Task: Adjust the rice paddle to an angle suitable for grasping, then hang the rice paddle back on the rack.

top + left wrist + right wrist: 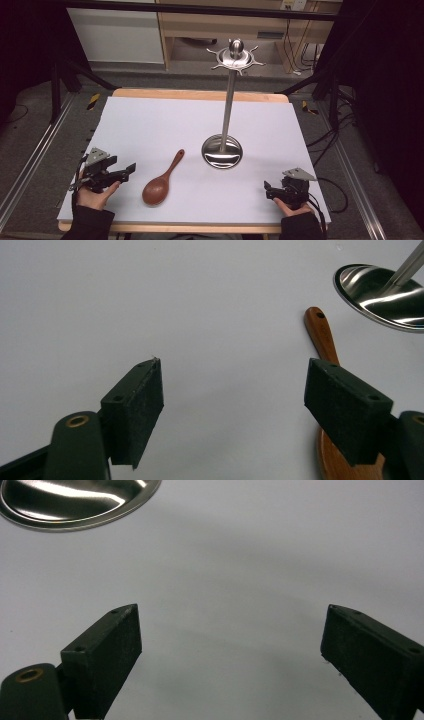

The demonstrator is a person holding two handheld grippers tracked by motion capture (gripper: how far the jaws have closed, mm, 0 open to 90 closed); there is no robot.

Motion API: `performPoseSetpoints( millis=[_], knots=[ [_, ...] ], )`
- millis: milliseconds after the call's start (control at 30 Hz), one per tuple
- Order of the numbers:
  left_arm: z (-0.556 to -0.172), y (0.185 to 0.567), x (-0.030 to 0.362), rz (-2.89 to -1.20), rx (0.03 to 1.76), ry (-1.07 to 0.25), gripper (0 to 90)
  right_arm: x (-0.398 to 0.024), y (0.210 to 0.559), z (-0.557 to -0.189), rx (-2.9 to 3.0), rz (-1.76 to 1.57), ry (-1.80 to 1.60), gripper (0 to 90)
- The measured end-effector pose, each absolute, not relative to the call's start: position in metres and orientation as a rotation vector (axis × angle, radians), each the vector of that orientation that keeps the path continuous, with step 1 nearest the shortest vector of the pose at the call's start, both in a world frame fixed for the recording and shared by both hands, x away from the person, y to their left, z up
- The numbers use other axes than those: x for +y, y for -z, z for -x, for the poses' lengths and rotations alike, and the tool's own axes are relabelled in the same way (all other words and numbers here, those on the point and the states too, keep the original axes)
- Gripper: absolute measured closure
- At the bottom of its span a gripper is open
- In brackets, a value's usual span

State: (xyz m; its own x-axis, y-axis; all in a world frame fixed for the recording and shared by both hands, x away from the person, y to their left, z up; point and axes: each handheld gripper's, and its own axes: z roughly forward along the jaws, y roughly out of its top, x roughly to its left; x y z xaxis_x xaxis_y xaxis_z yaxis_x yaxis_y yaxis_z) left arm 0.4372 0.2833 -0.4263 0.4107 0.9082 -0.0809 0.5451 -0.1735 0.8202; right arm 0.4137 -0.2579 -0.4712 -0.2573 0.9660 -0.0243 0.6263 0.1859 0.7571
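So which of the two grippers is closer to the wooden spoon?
The left gripper: the wooden spoon lies just beside its open jaws, while the right gripper sits well apart.

No readable text, label, brand, number or sign appears anywhere.

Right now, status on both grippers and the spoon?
Left gripper open, right gripper open, both empty. Spoon flat on table, untouched. Stand beyond, nothing blocking.
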Motion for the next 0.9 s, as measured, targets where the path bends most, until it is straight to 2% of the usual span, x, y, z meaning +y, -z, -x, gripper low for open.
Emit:
performPoseSetpoints(
  millis=[900],
  knots=[
    [-0.454,0.391,0.247,-1.933,1.139,-0.526,25.3,-0.26,0.469,-0.413,1.946,-1.493,-0.892,9.4]
  ],
)
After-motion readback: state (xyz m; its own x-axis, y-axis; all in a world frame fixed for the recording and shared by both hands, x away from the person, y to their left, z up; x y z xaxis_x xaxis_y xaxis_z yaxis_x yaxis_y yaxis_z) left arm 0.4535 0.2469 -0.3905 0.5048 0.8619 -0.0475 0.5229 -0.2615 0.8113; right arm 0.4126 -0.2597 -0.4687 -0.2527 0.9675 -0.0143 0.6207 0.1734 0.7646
